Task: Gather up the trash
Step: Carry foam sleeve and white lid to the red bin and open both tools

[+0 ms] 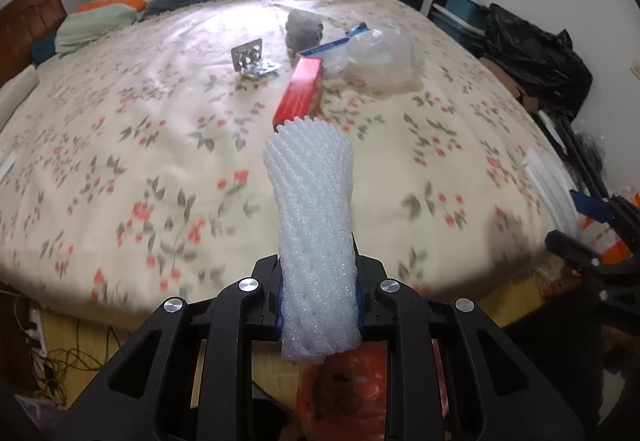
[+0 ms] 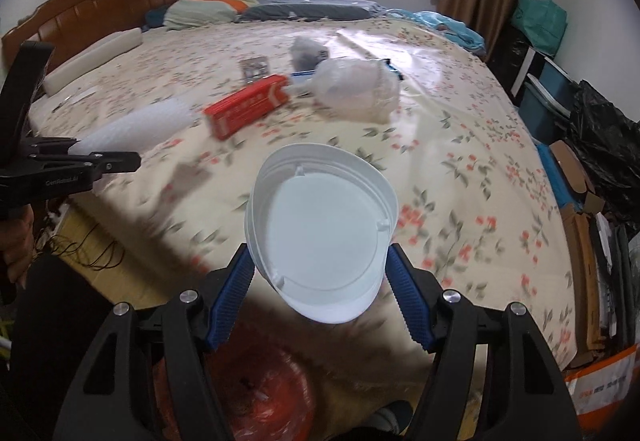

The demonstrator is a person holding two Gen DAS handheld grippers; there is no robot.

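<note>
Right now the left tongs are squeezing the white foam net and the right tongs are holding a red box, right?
Not quite. The left tongs do squeeze the white foam net, but the right tongs hold a white plastic lid, as the right wrist view shows. The red box lies on the bed.

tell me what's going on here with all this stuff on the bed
A person is clearing trash off the bed with a pair of tongs in each hand. The left tongs are shut on a white foam net sleeve, the right tongs on a white plastic lid. Both hang over an orange bag below. A red box, a clear plastic bag and a blister pack lie on the bed.
</note>
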